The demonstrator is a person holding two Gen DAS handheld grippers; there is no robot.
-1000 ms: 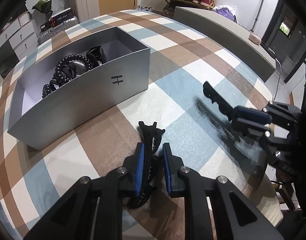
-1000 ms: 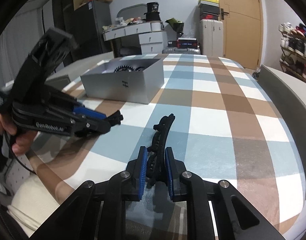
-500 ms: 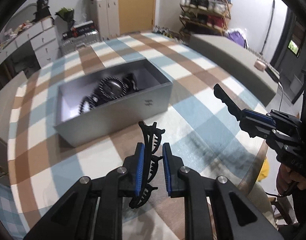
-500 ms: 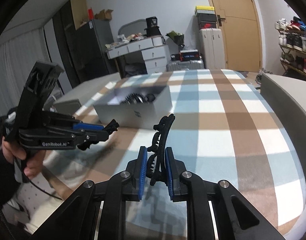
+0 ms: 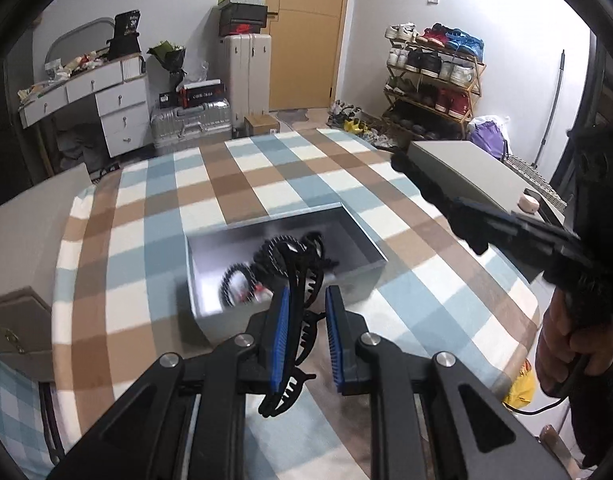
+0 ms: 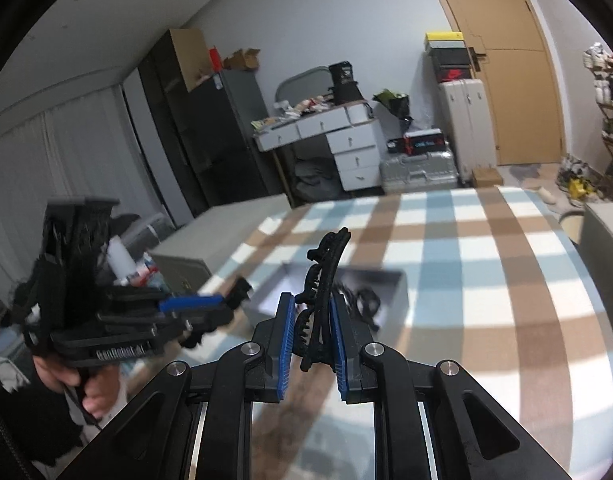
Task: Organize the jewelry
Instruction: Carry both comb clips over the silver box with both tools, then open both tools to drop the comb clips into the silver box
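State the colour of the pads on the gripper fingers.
Blue pads, clearest in the left wrist view.

"GenRobot.AI" — on left gripper (image 6: 234, 298)

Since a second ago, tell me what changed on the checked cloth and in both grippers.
Both grippers rose off the checked cloth toward the grey box. The left gripper carried its black hair clip up; the right gripper lifted its long black clip. Unchanged: both grips, the box's place and contents.
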